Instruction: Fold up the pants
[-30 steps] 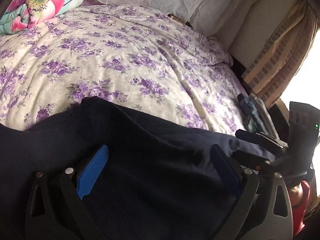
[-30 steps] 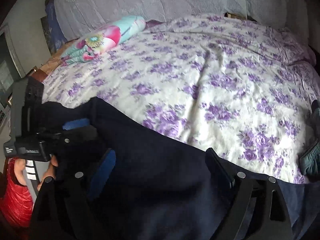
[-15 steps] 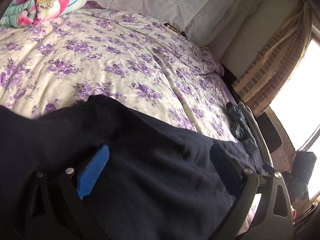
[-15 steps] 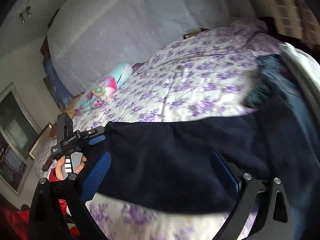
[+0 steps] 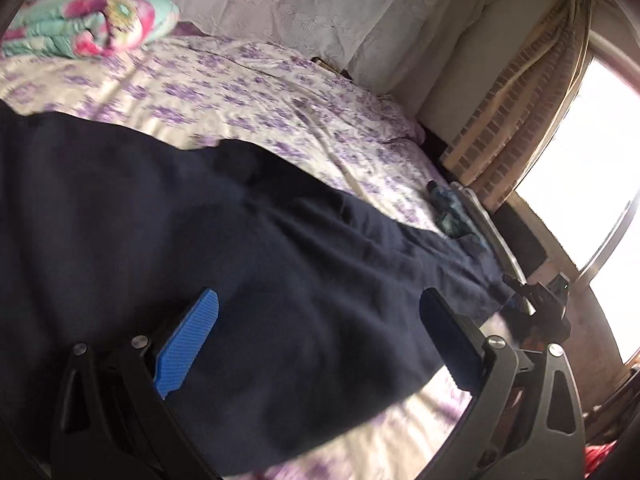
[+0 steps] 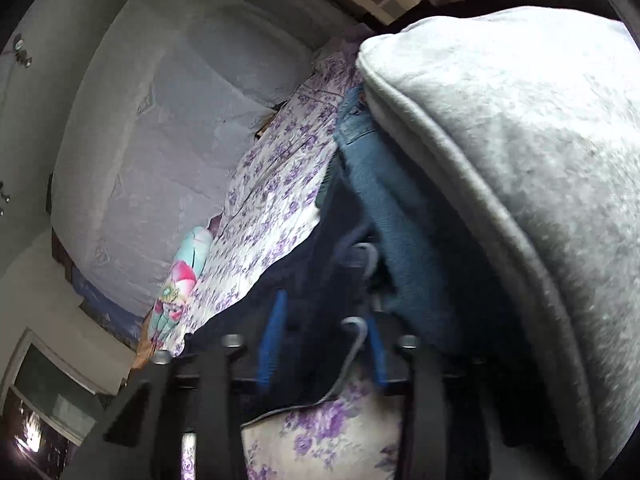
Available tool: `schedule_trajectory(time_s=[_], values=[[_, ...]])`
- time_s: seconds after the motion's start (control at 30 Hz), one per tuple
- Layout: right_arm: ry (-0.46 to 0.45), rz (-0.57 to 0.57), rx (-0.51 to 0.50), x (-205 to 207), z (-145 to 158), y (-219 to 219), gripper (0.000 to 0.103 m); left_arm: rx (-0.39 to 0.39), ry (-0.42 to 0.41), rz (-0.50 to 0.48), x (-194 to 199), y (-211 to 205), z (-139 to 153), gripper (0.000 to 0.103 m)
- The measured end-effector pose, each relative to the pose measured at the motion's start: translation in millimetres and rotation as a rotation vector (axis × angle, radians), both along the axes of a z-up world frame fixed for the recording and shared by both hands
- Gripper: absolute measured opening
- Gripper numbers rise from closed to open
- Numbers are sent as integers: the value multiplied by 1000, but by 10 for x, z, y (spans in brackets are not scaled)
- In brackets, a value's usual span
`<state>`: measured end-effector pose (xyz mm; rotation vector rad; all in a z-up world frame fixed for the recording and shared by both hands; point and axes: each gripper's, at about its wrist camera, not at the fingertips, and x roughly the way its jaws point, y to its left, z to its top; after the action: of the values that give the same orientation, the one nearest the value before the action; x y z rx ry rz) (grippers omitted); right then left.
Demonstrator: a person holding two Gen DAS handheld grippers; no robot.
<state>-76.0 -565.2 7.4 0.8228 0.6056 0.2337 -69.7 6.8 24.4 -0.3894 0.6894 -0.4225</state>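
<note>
Dark navy pants [image 5: 248, 248] lie spread across a bed with a purple-flowered sheet [image 5: 280, 92]. My left gripper [image 5: 320, 296] hovers low over them with its jaws wide open; its blue pad [image 5: 188, 340] lies on the cloth. Far off at the pants' right end is my right gripper [image 5: 536, 308]. In the right wrist view the right gripper [image 6: 324, 316] is rolled on its side and its jaws are closing. Bunched navy waistband cloth [image 6: 316, 320] and a grey drawstring [image 6: 356, 336] fill the narrow gap between the blue pads [image 6: 274, 336].
Folded blue jeans [image 6: 400, 220] and a grey fleece blanket [image 6: 520, 140] lie right beside the right gripper. A bright flowered pillow [image 5: 92, 24] sits at the bed's far left. A padded headboard [image 5: 320, 8] runs along the back, and a bright window [image 5: 580, 160] is to the right.
The right gripper swung to the pants' right end near the jeans, rolled over, and its jaws narrowed from wide open onto the cloth. The left gripper shifted sideways, still open.
</note>
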Motion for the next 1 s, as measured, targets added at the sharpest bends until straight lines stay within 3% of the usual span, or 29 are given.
schedule_trajectory(time_s=[0.1,0.2,0.33,0.4,0.47,0.5,0.6,0.63,0.7,0.73,0.8,0.9,1.0], values=[[-39,-8,-29,-31,78,17,17,139,-49,94,-207,249,177,98],[-142,43,-203,36,511,434,17,190,-84,232,-397,682,354,98],[-276,206,-494,95,1057,1386,17,62,-77,414,-626,1397,310,98],[-325,319,-632,124,1154,2013,17,-66,-77,460,-730,1680,92,98],[-363,462,-748,134,1115,2666,17,-79,-134,443,-831,1706,-27,98],[-361,537,-791,141,1046,2964,17,-18,-131,459,-855,1645,-69,98],[-249,799,-929,197,553,3750,19,28,-98,484,-824,1567,-105,98],[-216,852,-983,190,371,3909,22,26,-98,480,-829,1582,-109,98],[-265,836,-1094,17,333,4031,30,-3,-94,471,-829,1622,-115,98],[-251,865,-1042,13,416,3988,37,-18,-96,467,-832,1647,-125,98],[-254,926,-872,-24,588,3834,66,-19,-97,464,-860,1655,-129,98],[-303,895,-737,-34,944,3553,68,-8,-91,467,-865,1635,-130,98],[-351,701,-763,51,1160,3338,68,-8,-88,467,-871,1629,-126,98]])
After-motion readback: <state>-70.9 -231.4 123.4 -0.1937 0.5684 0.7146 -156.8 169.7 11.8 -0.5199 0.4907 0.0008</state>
